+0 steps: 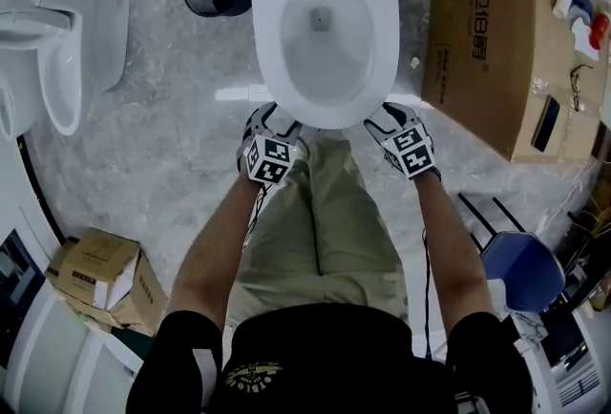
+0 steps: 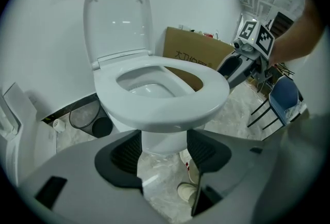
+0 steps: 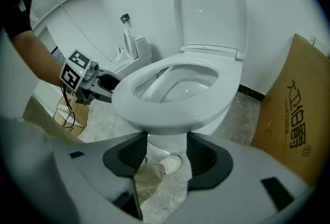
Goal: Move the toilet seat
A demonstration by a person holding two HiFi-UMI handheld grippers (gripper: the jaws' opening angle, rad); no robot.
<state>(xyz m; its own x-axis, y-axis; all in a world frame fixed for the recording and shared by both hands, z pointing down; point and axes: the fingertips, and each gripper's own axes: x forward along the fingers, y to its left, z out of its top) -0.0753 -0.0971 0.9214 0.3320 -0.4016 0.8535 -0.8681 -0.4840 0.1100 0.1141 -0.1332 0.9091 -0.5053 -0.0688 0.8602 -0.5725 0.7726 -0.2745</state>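
The toilet [image 1: 325, 45] stands straight ahead of both grippers, its lid [image 2: 118, 16] raised upright at the far side. A large cardboard box [image 1: 482, 31] sits off to the right of the right gripper [image 1: 389, 121]. The toilet seat [image 1: 270, 59] lies down on the bowl, its front rim just above and ahead of the jaws. The left gripper [image 1: 272, 121] is at the rim's front left and the right gripper at its front right. Both have their jaws spread wide, with the pads pressing on nothing.

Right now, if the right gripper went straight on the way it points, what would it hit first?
Most likely the front of the toilet bowl, just under the seat front rim: the right gripper frames it between open fingers. Depth is unclear, so the rim itself may touch first.
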